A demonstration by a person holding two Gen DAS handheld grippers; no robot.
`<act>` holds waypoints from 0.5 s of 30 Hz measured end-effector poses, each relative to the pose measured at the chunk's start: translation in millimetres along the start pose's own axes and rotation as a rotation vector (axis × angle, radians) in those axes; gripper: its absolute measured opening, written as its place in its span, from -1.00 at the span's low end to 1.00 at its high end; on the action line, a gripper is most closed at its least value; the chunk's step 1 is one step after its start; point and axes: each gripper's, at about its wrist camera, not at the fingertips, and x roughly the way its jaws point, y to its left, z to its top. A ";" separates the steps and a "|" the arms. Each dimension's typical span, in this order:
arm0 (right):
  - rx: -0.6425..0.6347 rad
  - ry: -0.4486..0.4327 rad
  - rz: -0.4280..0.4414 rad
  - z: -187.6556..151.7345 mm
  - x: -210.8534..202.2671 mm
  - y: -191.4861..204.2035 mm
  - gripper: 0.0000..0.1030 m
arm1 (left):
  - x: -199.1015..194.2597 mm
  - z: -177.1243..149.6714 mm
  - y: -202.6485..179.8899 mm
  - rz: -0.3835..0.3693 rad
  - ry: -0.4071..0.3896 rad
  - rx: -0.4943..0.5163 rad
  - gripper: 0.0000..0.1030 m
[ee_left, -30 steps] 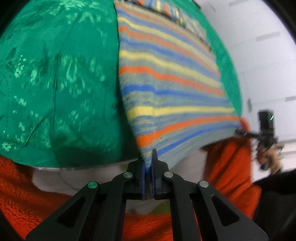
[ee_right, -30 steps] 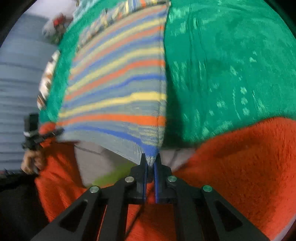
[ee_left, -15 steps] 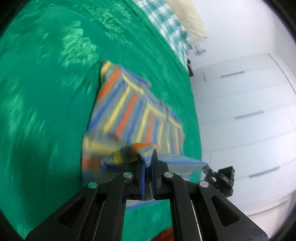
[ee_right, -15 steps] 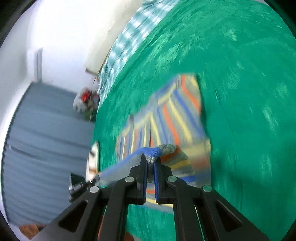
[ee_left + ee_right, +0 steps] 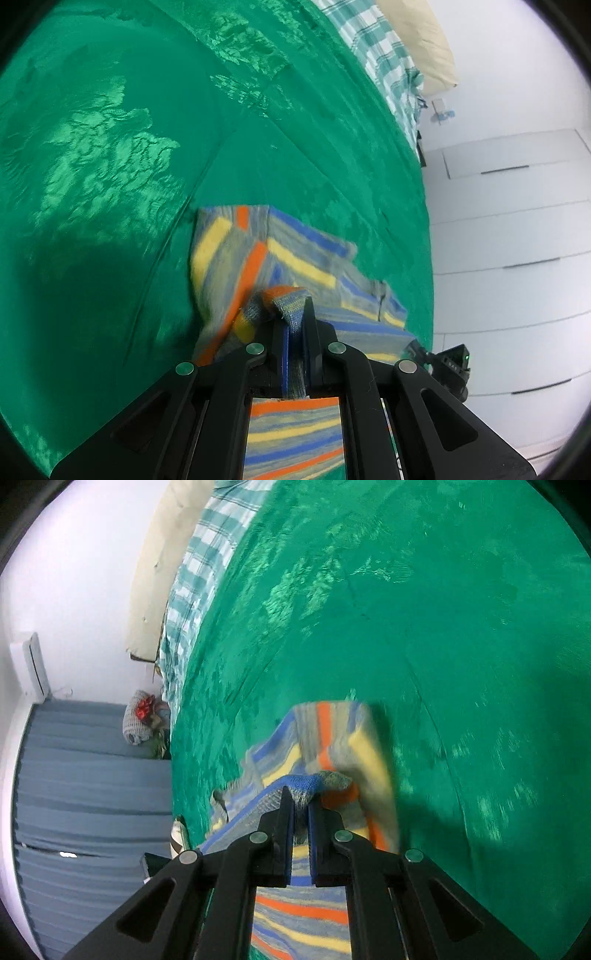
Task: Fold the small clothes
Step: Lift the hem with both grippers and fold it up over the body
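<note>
A small striped knit garment [image 5: 258, 258], grey with orange, yellow and blue bands, lies on the green bedspread [image 5: 110, 147]. My left gripper [image 5: 294, 314] is shut on one corner of it, carried forward over the rest of the cloth. My right gripper [image 5: 301, 801] is shut on the other corner of the same garment [image 5: 343, 746], also folded forward. Each gripper shows at the edge of the other's view: the right one in the left wrist view [image 5: 448, 363], the left one in the right wrist view [image 5: 155, 864].
A checked sheet [image 5: 384, 55] and a cream pillow [image 5: 424, 40] lie at the far end of the bed. White wardrobe doors [image 5: 517, 240] stand on one side. Blue-grey curtains [image 5: 81, 794] and a small bundle [image 5: 142, 720] are on the other side.
Both grippers have lifted the garment's near edge off the orange cloth and carried it forward over the garment, and now they are lower, with the fold half laid.
</note>
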 end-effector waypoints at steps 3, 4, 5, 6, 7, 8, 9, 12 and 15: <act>0.059 -0.027 0.037 11.3 10.4 -8.8 -0.73 | 3.6 7.6 13.8 -0.008 -0.024 -0.107 -0.40; 0.080 -0.053 0.047 15.4 12.0 -10.2 -0.70 | 0.9 11.0 17.8 -0.034 -0.053 -0.152 -0.19; 0.116 -0.090 0.083 18.7 11.4 -13.7 -0.57 | -6.3 17.2 23.0 -0.067 -0.118 -0.201 0.12; 0.141 -0.121 0.114 18.7 4.2 -15.9 -0.44 | -12.0 21.1 23.9 -0.080 -0.158 -0.214 0.25; 0.157 -0.156 0.138 19.5 0.5 -15.6 -0.36 | -17.5 25.2 23.2 -0.088 -0.193 -0.215 0.28; 0.156 -0.201 0.155 21.1 -6.4 -13.6 -0.23 | -23.6 29.3 20.4 -0.084 -0.218 -0.204 0.31; 0.141 -0.241 0.160 22.3 -14.9 -9.3 -0.19 | -28.5 31.6 16.2 -0.073 -0.232 -0.184 0.35; 0.041 -0.282 0.111 24.5 -32.6 11.5 -0.19 | -47.0 25.8 -2.0 0.010 -0.264 -0.050 0.44; -0.209 -0.224 -0.064 12.6 -35.4 49.7 -0.19 | -53.0 0.5 -29.4 0.089 -0.254 0.162 0.50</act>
